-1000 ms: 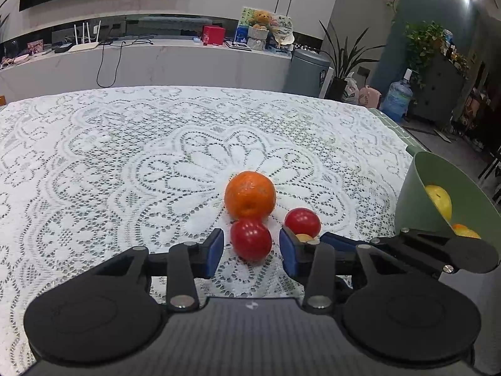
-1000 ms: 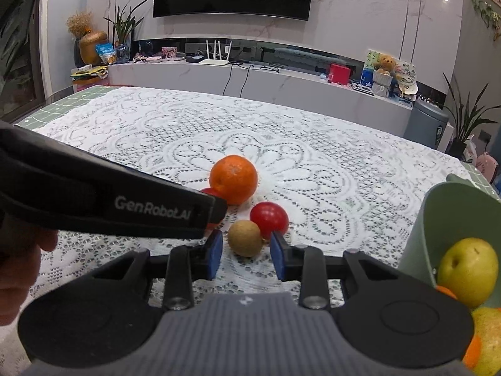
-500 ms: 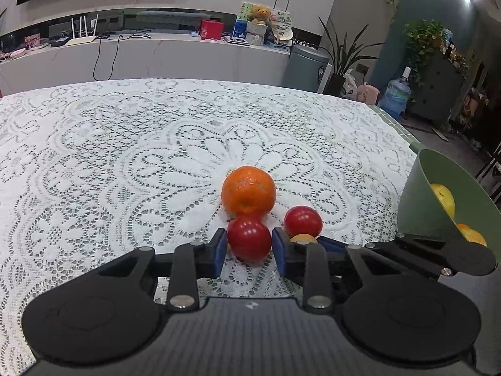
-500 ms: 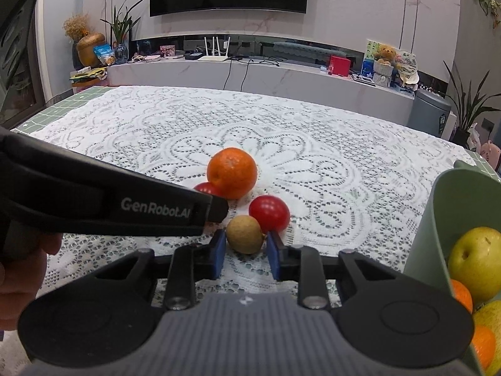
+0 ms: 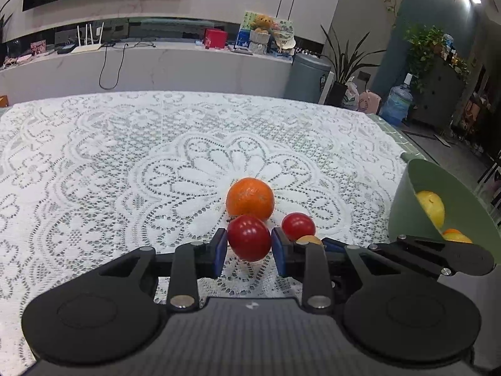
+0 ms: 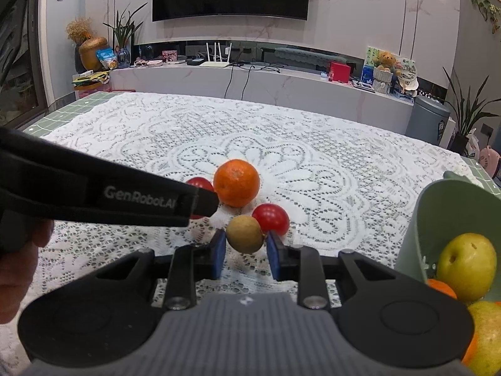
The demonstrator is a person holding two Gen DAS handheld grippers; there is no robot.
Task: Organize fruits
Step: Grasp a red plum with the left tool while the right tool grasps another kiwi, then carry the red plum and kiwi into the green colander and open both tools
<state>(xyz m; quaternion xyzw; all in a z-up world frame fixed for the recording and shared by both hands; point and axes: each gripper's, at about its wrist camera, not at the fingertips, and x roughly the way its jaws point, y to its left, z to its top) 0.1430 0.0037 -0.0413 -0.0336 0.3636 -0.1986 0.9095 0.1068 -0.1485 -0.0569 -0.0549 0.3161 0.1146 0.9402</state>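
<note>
The left gripper [image 5: 249, 252] holds a red tomato [image 5: 249, 237], the right gripper [image 6: 245, 254] a brown fruit [image 6: 244, 233]; lift both straight up, slowly, toward the green bowl [image 6: 419, 225].

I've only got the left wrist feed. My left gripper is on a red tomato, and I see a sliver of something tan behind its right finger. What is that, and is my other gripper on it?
Observer: It's a small round tan-brown fruit. The right gripper is shut on it, blue pads against both its sides.
Operator: Does that fruit touch the second red tomato?
Observer: In the right wrist view the second red tomato sits right behind it. They overlap, so I cannot tell contact.
Operator: What's in the green bowl besides the yellow fruit?
Observer: The green bowl also holds at least one orange fruit beneath a yellow-green one.
</note>
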